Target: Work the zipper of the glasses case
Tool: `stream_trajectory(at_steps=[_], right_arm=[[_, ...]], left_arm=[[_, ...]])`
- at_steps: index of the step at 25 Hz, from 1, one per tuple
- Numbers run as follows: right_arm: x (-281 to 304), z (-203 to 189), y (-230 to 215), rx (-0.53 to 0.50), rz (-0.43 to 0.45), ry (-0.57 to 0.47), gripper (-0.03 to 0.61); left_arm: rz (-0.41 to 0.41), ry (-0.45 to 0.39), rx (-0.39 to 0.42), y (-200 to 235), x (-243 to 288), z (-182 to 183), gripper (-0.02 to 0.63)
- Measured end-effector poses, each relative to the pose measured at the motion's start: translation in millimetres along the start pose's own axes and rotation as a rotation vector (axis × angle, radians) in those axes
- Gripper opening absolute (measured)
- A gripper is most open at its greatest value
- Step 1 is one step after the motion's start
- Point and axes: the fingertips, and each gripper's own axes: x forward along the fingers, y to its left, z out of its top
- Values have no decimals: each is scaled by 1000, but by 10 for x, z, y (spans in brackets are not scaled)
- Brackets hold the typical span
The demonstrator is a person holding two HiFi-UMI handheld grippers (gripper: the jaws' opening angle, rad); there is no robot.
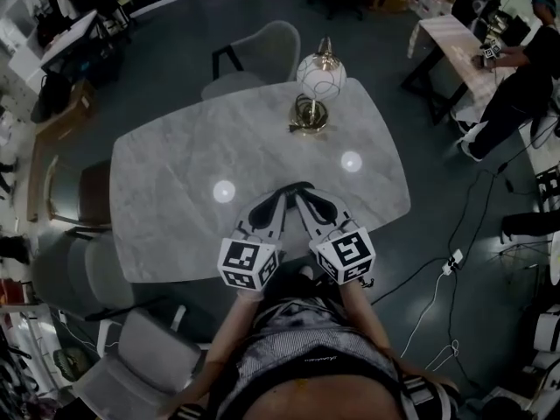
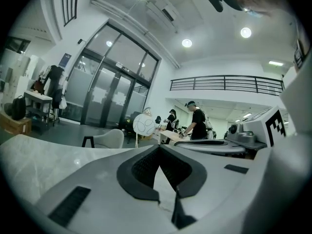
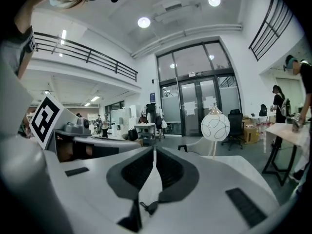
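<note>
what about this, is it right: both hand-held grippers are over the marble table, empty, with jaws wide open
Not quite. The left hand-held gripper and the right hand-held gripper are over the marble table, empty, but with jaws shut, as each gripper view shows.

table (image 1: 175, 191) edge hidden behind left claw (image 1: 280, 194) and right claw (image 1: 303, 194), grey chair (image 1: 131, 366) cut off below

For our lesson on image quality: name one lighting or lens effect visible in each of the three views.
Head view: dim overall, with two round glare spots on the table. Left gripper view: fisheye bows the balcony railing; corners go black. Right gripper view: a ceiling light blows out white.
</note>
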Motion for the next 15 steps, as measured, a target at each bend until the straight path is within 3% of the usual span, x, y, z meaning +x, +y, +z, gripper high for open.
stream_trajectory(at_steps=[6, 15], right_arm=[[402, 7, 30, -21, -6, 26, 69], [837, -2, 208, -40, 21, 55, 69]], left_arm=[[-31, 27, -35, 321, 57, -34, 5], [8, 18, -45, 794, 2, 7, 5]])
